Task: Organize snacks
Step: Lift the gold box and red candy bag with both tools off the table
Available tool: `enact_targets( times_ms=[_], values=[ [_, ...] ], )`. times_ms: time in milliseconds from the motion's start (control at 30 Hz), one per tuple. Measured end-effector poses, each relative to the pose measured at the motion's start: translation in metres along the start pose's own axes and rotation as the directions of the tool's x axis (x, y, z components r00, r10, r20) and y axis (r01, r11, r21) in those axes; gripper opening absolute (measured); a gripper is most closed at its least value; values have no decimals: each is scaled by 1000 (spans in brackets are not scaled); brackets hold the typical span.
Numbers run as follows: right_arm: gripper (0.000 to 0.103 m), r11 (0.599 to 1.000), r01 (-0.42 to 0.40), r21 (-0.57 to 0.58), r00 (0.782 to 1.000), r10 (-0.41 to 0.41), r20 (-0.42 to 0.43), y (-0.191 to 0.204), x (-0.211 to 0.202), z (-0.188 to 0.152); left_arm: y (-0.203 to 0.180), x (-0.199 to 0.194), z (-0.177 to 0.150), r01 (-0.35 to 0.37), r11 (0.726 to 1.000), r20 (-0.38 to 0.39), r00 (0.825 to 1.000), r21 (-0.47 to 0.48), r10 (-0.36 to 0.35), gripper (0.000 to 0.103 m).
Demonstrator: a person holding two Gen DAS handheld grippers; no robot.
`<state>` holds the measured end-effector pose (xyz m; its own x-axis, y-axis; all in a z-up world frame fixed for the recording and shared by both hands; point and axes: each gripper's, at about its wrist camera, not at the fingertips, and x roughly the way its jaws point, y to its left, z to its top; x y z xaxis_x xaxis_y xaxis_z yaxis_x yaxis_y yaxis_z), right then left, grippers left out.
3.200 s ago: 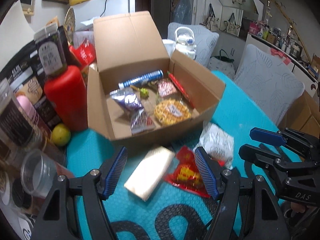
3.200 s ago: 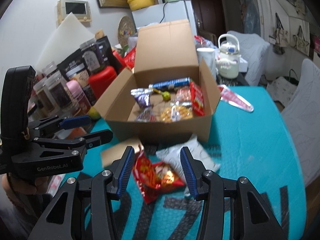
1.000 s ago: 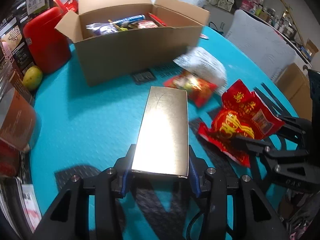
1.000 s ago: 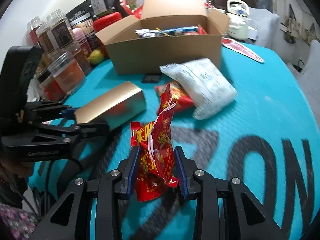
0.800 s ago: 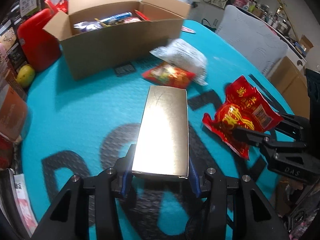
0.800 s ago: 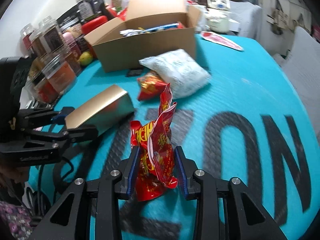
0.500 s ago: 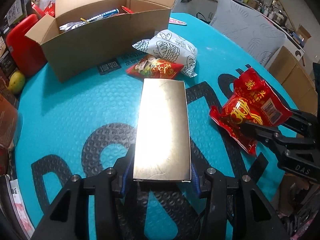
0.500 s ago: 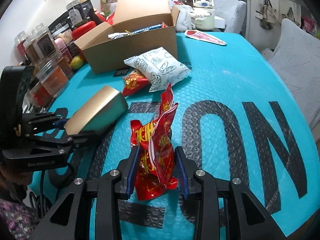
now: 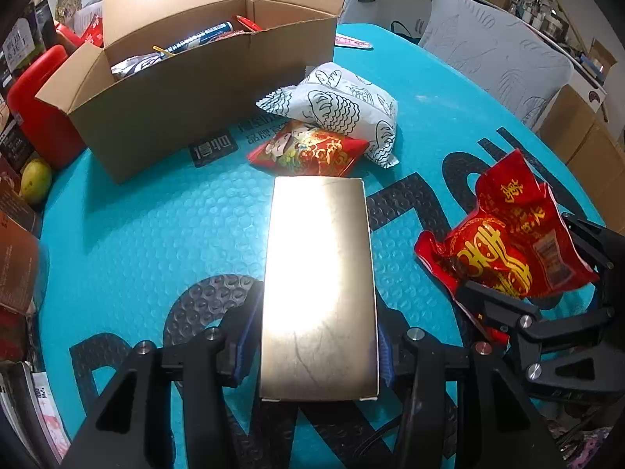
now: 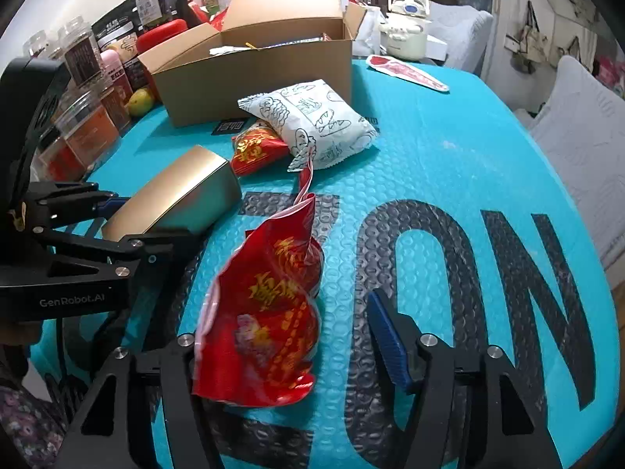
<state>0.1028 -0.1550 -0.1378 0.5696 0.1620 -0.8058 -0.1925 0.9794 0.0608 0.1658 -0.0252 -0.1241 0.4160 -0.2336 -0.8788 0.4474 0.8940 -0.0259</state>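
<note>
Gold and glossy, the flat box [image 9: 318, 281] sits clamped between the blue pads of the left gripper [image 9: 312, 346], held level and pointing ahead toward the cardboard box [image 9: 203, 90]. To its right, the right gripper [image 10: 297, 344] has its jaws spread wide; the crumpled red snack bag [image 10: 265, 312] leans against the left finger while the right blue pad [image 10: 386, 340] stands clear of it, so nothing is pinched there. Both grippers are low over the teal bubble-textured mat [image 10: 449, 164] with its large black letters. Ahead of them, a smaller red packet [image 9: 308, 150] lies touching a white printed pouch [image 9: 343, 105], both just in front of the open cardboard box, which holds assorted snacks. Further left of the box stand a red container [image 9: 35, 109], a yellow-green fruit [image 9: 35, 179] and jars [image 10: 78, 90].
</note>
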Motion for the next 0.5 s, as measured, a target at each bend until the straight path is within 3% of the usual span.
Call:
enact_targets(
  times_ms=[400, 433, 500],
  values=[
    [71, 1000, 26, -2, 999, -26, 25, 4, 4, 1, 5, 2, 4, 19, 999, 19, 1000, -50, -18, 50],
    [68, 1000, 19, 0, 999, -19, 31, 4, 3, 0, 7, 2, 4, 29, 997, 26, 999, -66, -28, 50],
    [41, 1000, -2, -3, 999, 3, 46, 6, 1, 0, 10, 1, 3, 31, 996, 34, 999, -80, -28, 45]
  ],
)
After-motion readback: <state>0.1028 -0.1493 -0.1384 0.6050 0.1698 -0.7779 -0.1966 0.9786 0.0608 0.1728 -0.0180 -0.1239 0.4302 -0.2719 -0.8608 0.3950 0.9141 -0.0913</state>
